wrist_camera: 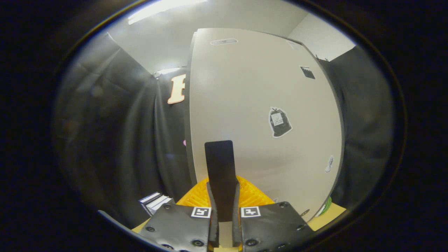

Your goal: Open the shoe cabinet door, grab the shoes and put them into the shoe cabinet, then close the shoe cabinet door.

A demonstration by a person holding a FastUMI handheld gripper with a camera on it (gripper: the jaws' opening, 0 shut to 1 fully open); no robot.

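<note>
Tool [224, 210]: fingers drawn close, clamped on a flat dark strip [219, 175] that stands upright between them (looks like a shoe's tongue or strap; can't tell which). Yellow ridged shoe [250, 196]: just ahead of fingers, low, w/ strip rising from it. Shoe cabinet door [259, 105]: pale panel, directly beyond shoe, carries stickers incl. a dark bag-shaped one [279, 121]. Bench [327, 217]: tan surface below cabinet. Stacked books [155, 202]: left of tool.

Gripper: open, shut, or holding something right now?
Gripper: shut on a flat black strip, both fingers pressing its sides, in front of the cabinet door.
</note>
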